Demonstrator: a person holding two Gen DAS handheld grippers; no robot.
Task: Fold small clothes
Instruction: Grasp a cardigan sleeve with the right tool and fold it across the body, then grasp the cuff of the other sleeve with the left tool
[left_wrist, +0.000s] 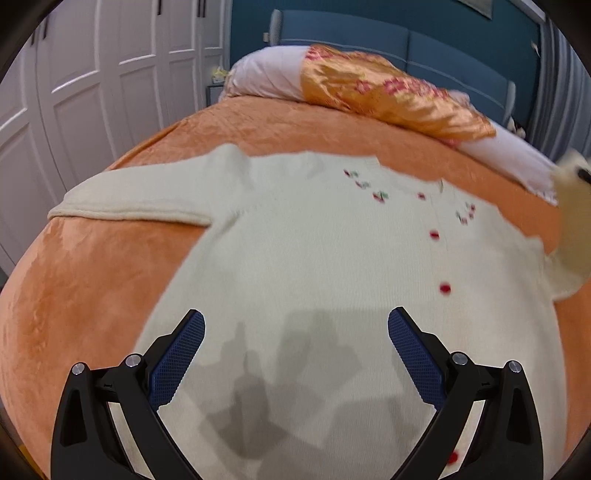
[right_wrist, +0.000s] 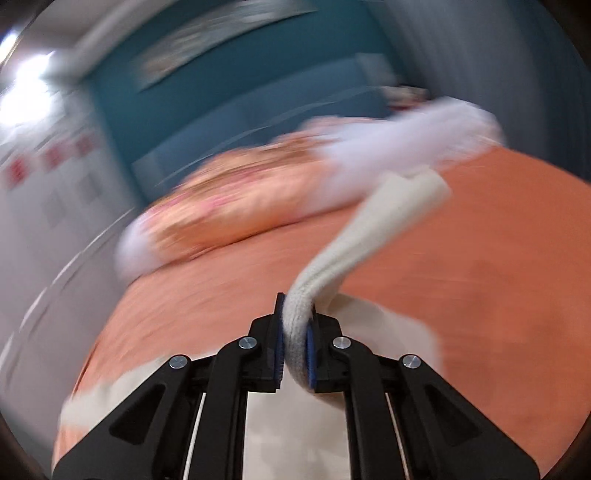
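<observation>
Left wrist view looks down over a cream knitted cardigan (left_wrist: 295, 240) spread front-up on an orange bedspread (left_wrist: 92, 277), its red buttons (left_wrist: 445, 288) running away from the left hand-held gripper (left_wrist: 295, 354), whose blue-padded fingers (left_wrist: 177, 365) stand wide apart above the lower body of the garment, holding nothing and touching nothing that can be made out. One sleeve (left_wrist: 129, 206) lies stretched out flat ahead and to the left of that hand-held gripper; the garment seems to be laid open this way so that each side can be turned in over the middle. At the far right of the same view the other sleeve rises off the bed, blurred.

Right wrist view, smeared by motion, shows why: the right hand-held gripper (right_wrist: 295, 332) is clamped on a bunched cream sleeve (right_wrist: 332, 266), the knit pinched between its blue pads with almost no gap. From the jaws the sleeve runs up and away to its cuff (right_wrist: 417, 188), which hangs free ahead and to the right, clear of the bedspread (right_wrist: 498, 240). A pillow (right_wrist: 229, 206) lies beyond at the head of the bed.

By the look of it, the fold has only begun: one sleeve is lifted to be carried across the chest, while the free hand-held gripper waits over the hem.
</observation>
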